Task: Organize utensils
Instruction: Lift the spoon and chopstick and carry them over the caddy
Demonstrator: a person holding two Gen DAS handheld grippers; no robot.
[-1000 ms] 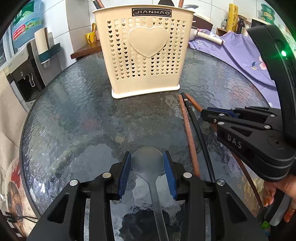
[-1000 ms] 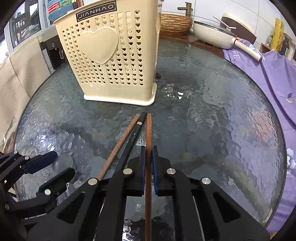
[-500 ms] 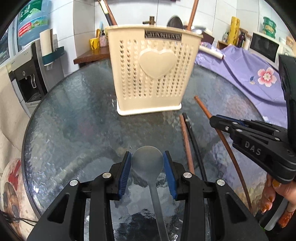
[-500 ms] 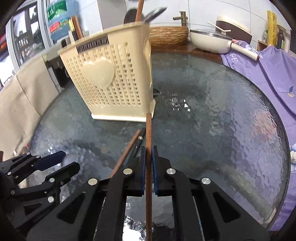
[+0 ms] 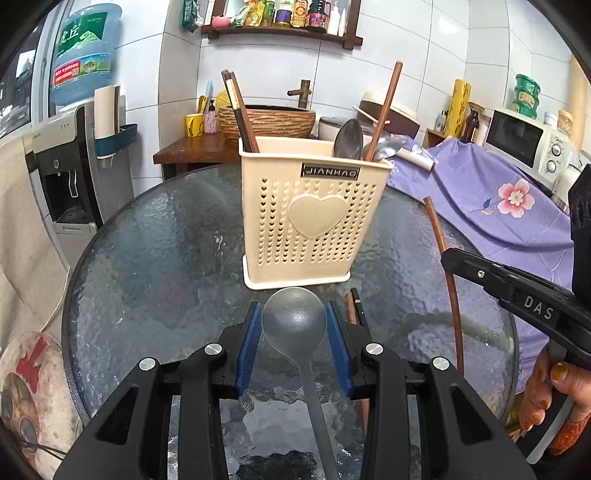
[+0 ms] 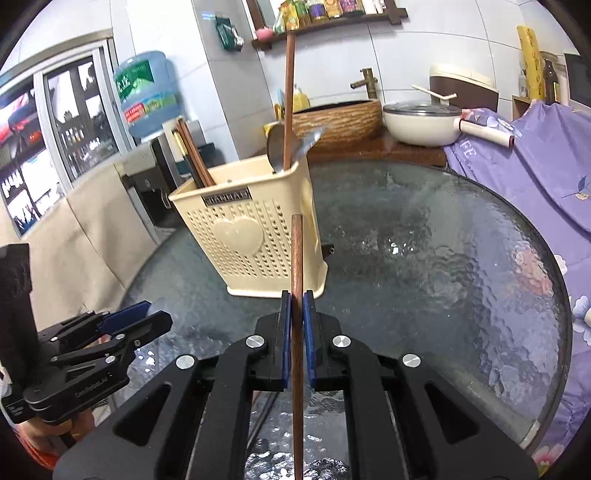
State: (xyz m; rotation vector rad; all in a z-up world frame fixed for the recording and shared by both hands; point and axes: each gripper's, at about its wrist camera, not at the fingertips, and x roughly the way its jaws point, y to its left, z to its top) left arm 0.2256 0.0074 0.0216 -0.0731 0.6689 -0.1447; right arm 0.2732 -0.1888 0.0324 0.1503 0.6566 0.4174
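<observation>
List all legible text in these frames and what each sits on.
"JIANHAO": dark plate on the cream perforated plastic utensil holder.
"DAS": side of the black right gripper.
Blue water jug: large Chinese characters, label print too small to read.
Shelf bottles: labels too small.
Black left gripper: embossed lettering blurred.

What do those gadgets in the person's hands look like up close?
Both are black plastic with silver screws and blue pads. The left gripper carries white lettering on its side; the right gripper reads "DAS". The hand holding it wears yellow nail polish.
</observation>
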